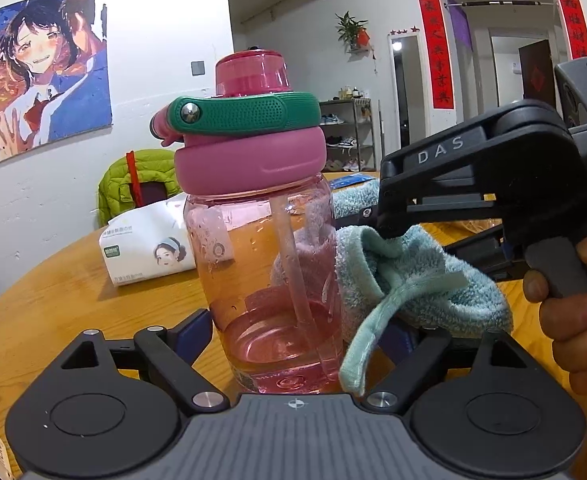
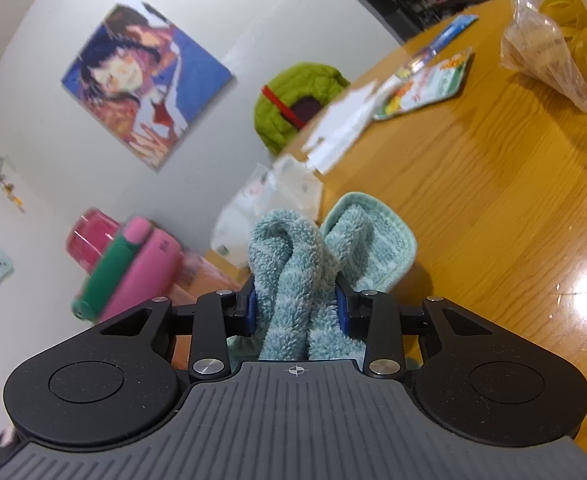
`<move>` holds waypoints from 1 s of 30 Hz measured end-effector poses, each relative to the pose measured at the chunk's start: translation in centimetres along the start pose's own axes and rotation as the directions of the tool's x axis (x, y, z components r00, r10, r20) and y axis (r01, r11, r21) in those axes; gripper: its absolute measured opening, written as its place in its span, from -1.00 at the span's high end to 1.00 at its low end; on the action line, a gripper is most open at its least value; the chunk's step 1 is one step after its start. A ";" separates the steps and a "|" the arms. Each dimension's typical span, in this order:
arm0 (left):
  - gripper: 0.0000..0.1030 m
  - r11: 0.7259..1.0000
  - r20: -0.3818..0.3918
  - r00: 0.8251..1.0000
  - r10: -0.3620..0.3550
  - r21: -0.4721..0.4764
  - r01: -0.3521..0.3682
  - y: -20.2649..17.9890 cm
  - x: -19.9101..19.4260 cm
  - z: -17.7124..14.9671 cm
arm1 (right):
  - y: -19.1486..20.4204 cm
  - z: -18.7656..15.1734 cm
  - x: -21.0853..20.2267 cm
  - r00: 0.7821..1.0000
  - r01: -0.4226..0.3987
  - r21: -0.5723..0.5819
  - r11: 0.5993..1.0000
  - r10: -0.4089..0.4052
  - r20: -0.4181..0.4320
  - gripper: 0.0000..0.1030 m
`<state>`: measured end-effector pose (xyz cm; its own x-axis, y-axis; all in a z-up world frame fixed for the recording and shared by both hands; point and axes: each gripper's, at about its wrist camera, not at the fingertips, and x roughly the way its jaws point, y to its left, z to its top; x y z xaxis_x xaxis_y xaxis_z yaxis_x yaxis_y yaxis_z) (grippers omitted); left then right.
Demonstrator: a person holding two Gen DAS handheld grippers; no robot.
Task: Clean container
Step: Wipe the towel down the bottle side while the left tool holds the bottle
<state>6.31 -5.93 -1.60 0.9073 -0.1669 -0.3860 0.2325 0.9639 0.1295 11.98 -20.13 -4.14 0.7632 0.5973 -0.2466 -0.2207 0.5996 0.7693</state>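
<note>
The left tool (image 1: 289, 336) grips the pink bottle (image 1: 269, 264) near its base, upright over the desk (image 1: 53, 312). The right tool (image 2: 295, 312) is clamped on the teal cloth (image 2: 293, 264), which touches the bottle's right wall. Press firmly, wiping top-down, left grip steady.

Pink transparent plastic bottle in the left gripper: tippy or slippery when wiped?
Pink transparent plastic bottle is probably top-heavy: bulky pink-and-green lid, seemingly almost empty body. Droplets on the wall suggest slipperiness. The fluffy teal cloth looks floppy, so pushes stay soft.
</note>
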 end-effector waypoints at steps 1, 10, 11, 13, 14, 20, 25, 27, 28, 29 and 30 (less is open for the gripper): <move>-0.65 1.000 0.001 1.000 -0.002 -0.003 0.003 0.1 0.0 0.0 | -0.1 0.1 -0.5 0.999 -0.038 0.014 0.999 0.038 0.033 0.29; -0.64 1.000 0.004 1.000 -0.005 -0.005 0.005 0.2 0.2 0.0 | -1.1 0.0 0.3 0.998 -0.043 0.100 0.994 0.047 -0.034 0.29; -0.64 1.000 0.002 1.000 -0.002 -0.001 0.002 0.2 0.3 0.0 | -1.3 -0.2 0.9 0.998 0.013 0.090 0.996 -0.006 -0.070 0.29; -0.64 1.000 0.002 1.000 0.003 0.008 -0.003 0.1 0.3 -0.1 | -1.8 -0.6 2.1 0.987 0.103 0.075 0.992 -0.093 -0.131 0.29; -0.64 1.000 0.002 1.000 0.002 0.006 -0.002 0.1 0.3 0.0 | -1.7 -0.5 2.1 0.987 0.106 0.070 0.992 -0.096 -0.131 0.29; -0.64 1.000 0.003 1.000 0.001 0.005 -0.001 0.1 0.3 -0.1 | 0.0 0.4 -1.9 0.982 -0.174 0.053 0.983 0.169 0.084 0.29; -0.64 1.000 0.001 1.000 0.003 0.005 -0.003 0.1 0.3 -0.1 | -0.5 -0.2 0.3 0.999 -0.023 0.060 0.998 0.025 -0.030 0.28; -0.64 1.000 0.000 1.000 0.006 0.012 -0.006 -0.1 0.3 -0.1 | -1.6 -0.4 1.6 0.992 0.065 0.085 0.994 -0.056 -0.112 0.28; -0.64 1.000 0.000 1.000 0.007 0.014 -0.007 -0.1 0.3 -0.1 | -1.8 -0.3 1.6 0.992 0.064 0.096 0.993 -0.053 -0.114 0.28; -0.64 1.000 0.001 1.000 0.005 0.010 -0.005 0.0 0.3 -0.1 | -2.0 -0.3 1.4 0.993 0.052 0.107 0.993 -0.041 -0.107 0.28; -0.64 1.000 0.002 1.000 0.001 0.005 -0.001 0.1 0.2 -0.1 | -1.9 -0.1 0.7 0.998 -0.003 0.120 0.993 0.012 -0.068 0.28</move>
<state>6.53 -5.91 -1.74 0.9083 -0.1659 -0.3841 0.2329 0.9631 0.1348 12.88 -20.78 -5.85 0.7175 0.6390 -0.2771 -0.1491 0.5295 0.8351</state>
